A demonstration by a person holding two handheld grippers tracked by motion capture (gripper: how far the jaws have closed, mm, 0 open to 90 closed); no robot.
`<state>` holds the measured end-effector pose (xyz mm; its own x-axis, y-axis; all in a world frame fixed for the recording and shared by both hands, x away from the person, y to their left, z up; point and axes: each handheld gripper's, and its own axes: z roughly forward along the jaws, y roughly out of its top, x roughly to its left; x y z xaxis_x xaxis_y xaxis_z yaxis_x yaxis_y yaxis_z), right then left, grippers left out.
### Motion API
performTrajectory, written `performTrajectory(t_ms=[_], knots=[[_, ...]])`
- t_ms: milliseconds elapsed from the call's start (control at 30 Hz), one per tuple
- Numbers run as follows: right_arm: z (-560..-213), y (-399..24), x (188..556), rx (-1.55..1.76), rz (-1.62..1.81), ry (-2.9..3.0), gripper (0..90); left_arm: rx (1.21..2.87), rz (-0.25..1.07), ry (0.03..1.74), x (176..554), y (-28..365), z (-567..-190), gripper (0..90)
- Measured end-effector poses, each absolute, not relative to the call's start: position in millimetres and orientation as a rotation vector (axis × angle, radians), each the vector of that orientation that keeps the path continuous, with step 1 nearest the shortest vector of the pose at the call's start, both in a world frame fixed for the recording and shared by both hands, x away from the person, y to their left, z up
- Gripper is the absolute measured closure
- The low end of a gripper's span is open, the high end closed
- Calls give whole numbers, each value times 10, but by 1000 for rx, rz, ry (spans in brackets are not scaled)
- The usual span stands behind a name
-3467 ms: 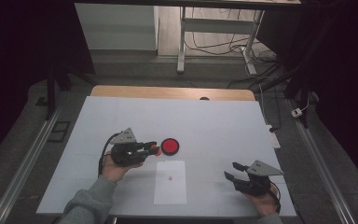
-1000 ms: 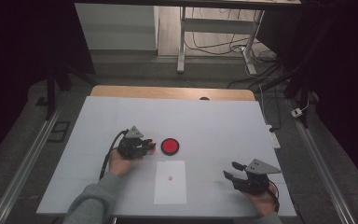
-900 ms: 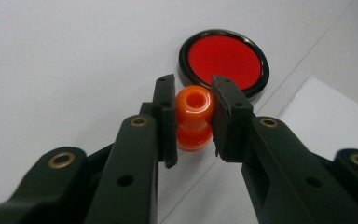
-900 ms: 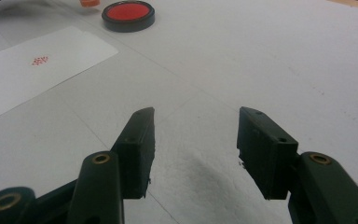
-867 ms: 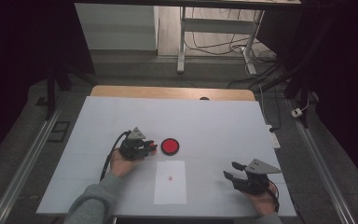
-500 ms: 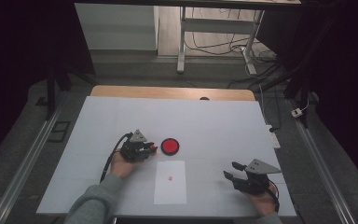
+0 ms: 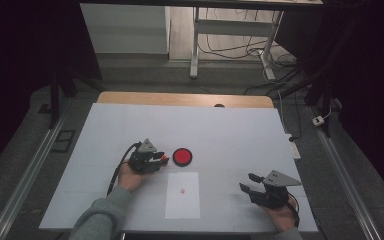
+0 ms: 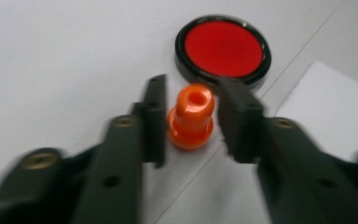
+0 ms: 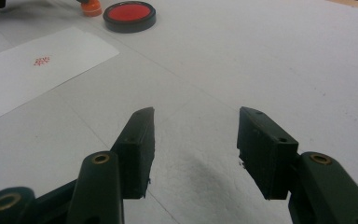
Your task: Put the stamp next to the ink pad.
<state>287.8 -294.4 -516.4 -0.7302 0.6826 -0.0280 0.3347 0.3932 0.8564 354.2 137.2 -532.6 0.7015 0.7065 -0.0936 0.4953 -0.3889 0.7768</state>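
In the middle of the left gripper view, the left gripper point(image 8: 189, 122), its jaws just opened, straddles without touching the upright orange stamp point(image 8: 191, 119) just below the red ink pad point(image 8: 223, 49), white paper point(image 8: 328, 107) at right, while the right gripper point(image 9: 196, 140) gapes empty.

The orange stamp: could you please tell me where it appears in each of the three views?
High view: the orange stamp is left of centre, at the left tool's tips.
Left gripper view: centre, upright between the just-opened jaws.
Right gripper view: top left edge.
Shared landmark: the red ink pad beside it.
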Motion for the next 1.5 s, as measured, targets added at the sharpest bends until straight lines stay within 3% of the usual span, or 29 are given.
performTrajectory(t_ms=[167, 333, 867, 1500], knots=[[-5164, -2940, 2888, 877, 1302, 2268, 460, 2004, 326, 938, 3509, 1400, -5245, 382], [-5141, -2946, 2888, 867, 1313, 2271, 461, 1978, 322, 940, 3463, 1429, -5164, 314], [-5111, -2929, 2893, 825, 1345, 2259, 461, 1964, 306, 898, 3082, 1574, -4897, 304], [-5106, -2931, 2870, 760, 1317, 2263, 461, 1995, 311, 889, 2546, 1895, -5042, 303]])
